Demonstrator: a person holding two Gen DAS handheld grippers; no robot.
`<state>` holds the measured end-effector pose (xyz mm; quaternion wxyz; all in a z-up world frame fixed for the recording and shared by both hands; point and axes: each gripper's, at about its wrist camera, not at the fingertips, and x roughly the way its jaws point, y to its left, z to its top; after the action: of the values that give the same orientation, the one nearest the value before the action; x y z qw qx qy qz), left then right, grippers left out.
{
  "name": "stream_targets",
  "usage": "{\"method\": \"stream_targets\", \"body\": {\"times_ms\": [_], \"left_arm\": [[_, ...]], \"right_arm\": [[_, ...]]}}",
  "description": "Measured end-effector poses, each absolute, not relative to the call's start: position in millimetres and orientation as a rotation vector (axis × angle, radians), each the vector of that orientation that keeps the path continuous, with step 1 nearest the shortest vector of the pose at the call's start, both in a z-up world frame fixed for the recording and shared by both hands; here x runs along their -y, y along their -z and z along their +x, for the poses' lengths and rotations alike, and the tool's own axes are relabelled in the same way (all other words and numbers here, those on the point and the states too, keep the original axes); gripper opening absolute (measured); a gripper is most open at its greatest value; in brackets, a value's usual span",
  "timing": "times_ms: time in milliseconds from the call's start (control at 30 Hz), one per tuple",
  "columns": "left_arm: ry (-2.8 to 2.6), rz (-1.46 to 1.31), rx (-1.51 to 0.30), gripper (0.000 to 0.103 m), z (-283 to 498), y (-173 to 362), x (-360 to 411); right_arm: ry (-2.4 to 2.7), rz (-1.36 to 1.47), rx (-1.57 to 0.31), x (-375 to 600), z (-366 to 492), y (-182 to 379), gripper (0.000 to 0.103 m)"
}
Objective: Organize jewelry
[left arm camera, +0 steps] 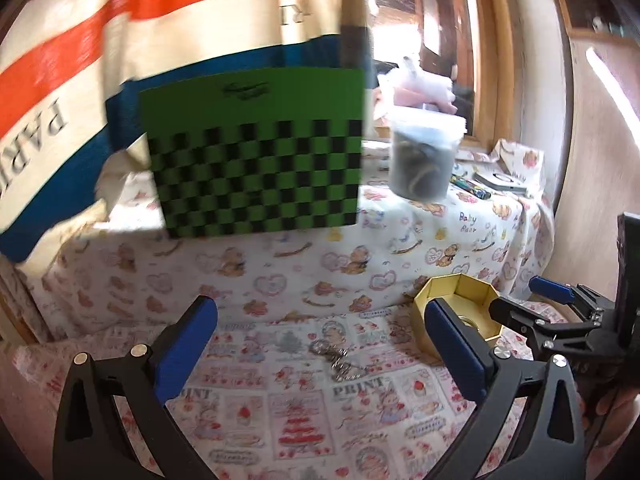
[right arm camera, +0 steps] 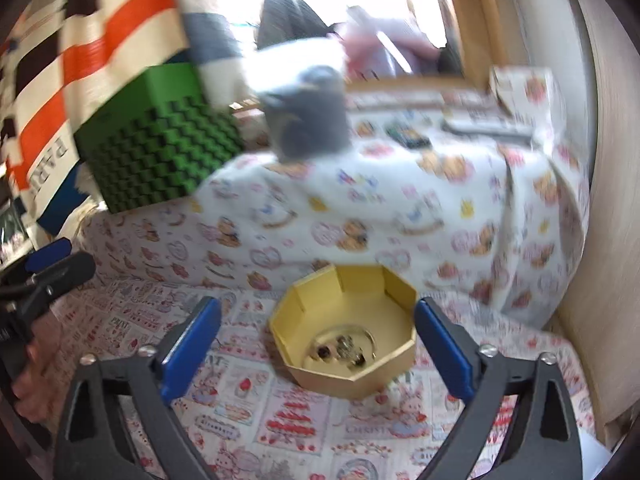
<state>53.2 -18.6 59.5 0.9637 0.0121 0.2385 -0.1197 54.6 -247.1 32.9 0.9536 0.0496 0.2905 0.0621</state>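
My right gripper (right arm camera: 318, 350) hangs spread wide over the gold octagonal box (right arm camera: 344, 320); small jewelry pieces (right arm camera: 340, 350) lie inside.

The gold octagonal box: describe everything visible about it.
The gold octagonal box is an open, lidless tray with low upright walls, cardboard-like with a matte gold finish. It sits flat on the printed cloth, ahead of the open right gripper, which does not touch it. Inside lie several small jewelry pieces, dark and metallic, too blurred to identify.
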Motion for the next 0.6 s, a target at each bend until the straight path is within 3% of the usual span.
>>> {"method": "stream_targets", "body": {"times_ms": [100, 400, 600], "left_arm": [[0.194, 0.007, -0.455, 0.103, 48.7, -55.7, 4.0], [0.141, 0.017, -0.330, 0.103, 36.3, -31.9, -12.8], [0.105, -0.007, -0.342, 0.103, 40.0, -8.3, -18.5]], "right_arm": [[-0.146, 0.055, -0.558, 232.1, 46.3, -36.8, 0.103], [-0.123, -0.029, -0.448, 198.1, 33.4, -28.2, 0.103], [-0.047, -0.032, -0.391, 196.4, 29.3, -22.4, 0.103]]}}
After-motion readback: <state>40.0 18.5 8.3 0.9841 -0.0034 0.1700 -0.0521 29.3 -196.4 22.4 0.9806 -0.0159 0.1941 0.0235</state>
